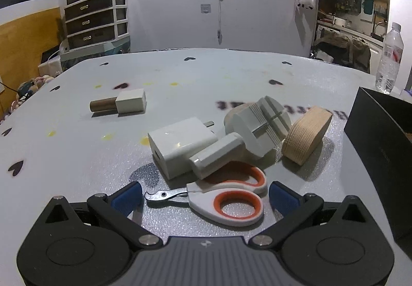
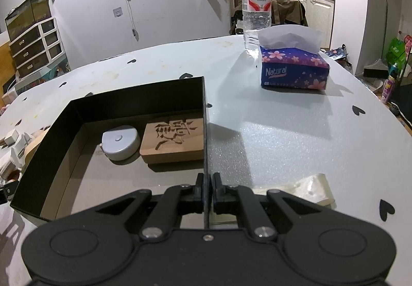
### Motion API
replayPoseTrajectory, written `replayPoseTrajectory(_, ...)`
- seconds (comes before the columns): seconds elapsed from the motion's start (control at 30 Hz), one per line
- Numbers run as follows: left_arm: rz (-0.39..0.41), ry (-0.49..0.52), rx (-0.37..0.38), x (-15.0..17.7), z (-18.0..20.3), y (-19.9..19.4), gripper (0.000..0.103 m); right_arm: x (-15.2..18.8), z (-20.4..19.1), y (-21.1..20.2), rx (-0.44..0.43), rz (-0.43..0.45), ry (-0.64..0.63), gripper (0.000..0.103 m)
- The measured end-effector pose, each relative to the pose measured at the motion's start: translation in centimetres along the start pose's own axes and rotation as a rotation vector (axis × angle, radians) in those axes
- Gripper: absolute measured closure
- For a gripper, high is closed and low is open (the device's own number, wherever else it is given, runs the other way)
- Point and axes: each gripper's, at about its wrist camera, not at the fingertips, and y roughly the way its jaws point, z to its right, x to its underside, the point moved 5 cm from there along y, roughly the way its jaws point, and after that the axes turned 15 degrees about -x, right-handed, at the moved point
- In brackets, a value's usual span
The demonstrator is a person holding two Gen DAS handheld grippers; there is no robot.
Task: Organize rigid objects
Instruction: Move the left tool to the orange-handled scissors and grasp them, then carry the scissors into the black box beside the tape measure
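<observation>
Black box [image 2: 134, 98] holding tape measure [image 2: 119, 143] and carved wooden block [image 2: 173, 140], right tongs [image 2: 207, 190] pinching its wall, left tongs [image 1: 206, 197] wide.

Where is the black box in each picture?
Left wrist view: the black box sits at the right edge, only partly in view.
Right wrist view: the box fills the left middle, its right wall pinched by the right gripper.
Shared landmark: the water bottle.
</observation>
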Motion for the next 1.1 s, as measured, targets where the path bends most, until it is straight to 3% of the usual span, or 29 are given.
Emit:
replayPoseTrajectory(0.17, 0.001, -0.003, 0.0, 0.0, 0.0, 0.0, 0.002, 0.0, 0.0, 0.0, -0.001, 0.002, 0.002, 0.097)
replayPoseTrajectory(0.27, 0.013, -0.016, -0.007, 0.0, -0.3, -0.2, 0.01, 0.1, 0.0, 0.1, 0.001, 0.004, 0.003, 0.097)
replayPoseTrajectory(0.7, 0.002, -0.02, 0.008, 0.6, -0.6, -1.1, 0.01, 0.0, -0.1, 0.1, 0.023, 0.003, 0.005, 0.098)
replayPoseTrajectory(1.1, -0.023, -0.161, 0.023, 0.7, -3.2, -2.8, 0.01, 0.0, -0.4, 0.1, 0.024, 0.005, -0.006, 0.097)
